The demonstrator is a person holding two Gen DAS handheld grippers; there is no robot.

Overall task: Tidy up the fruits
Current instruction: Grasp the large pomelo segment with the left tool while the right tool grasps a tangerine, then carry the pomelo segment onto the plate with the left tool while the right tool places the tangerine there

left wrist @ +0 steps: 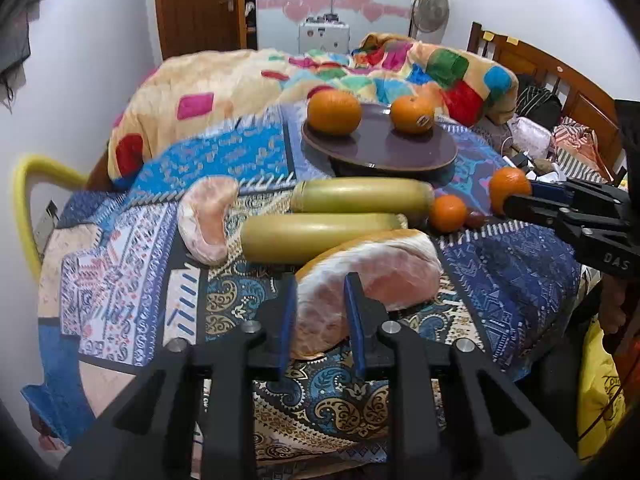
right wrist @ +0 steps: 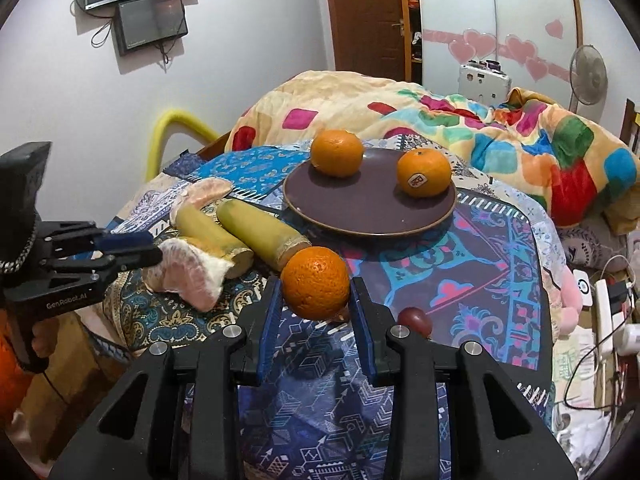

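Left jaws: I see my left gripper [left wrist: 320,312] clamped on the near pomelo segment [left wrist: 372,280], a blue pad pressed against each side of its pale pink flesh.
Right jaws: my right gripper [right wrist: 316,312] is clamped on an orange [right wrist: 316,282], which shows clear of the cloth between the two blue pads.
Held segment, side view: from the right wrist camera I see the same piece [right wrist: 188,276] caught at the tips of the left gripper [right wrist: 152,250], with a hand on the grip below.
Held orange, side view: from the left wrist camera the fruit [left wrist: 508,190] sits at the tips of the right gripper [left wrist: 520,198].
Near fruit: two yellow-green cane sections [left wrist: 320,236] lie side by side just behind the held segment; a second pomelo segment [left wrist: 208,220] lies to their left.
Small fruit: a small orange [left wrist: 448,213] rests at the right end of the canes, with a dark red grape [right wrist: 416,320] close by.
Plate: a dark brown plate [right wrist: 372,216] stands beyond the canes and carries two oranges, a plain one [right wrist: 338,153] and a stickered one [right wrist: 424,173], set apart.
Support: all lies on a patterned blue cloth [right wrist: 460,264] over a bed, with a bright patchwork blanket [right wrist: 500,128] behind.
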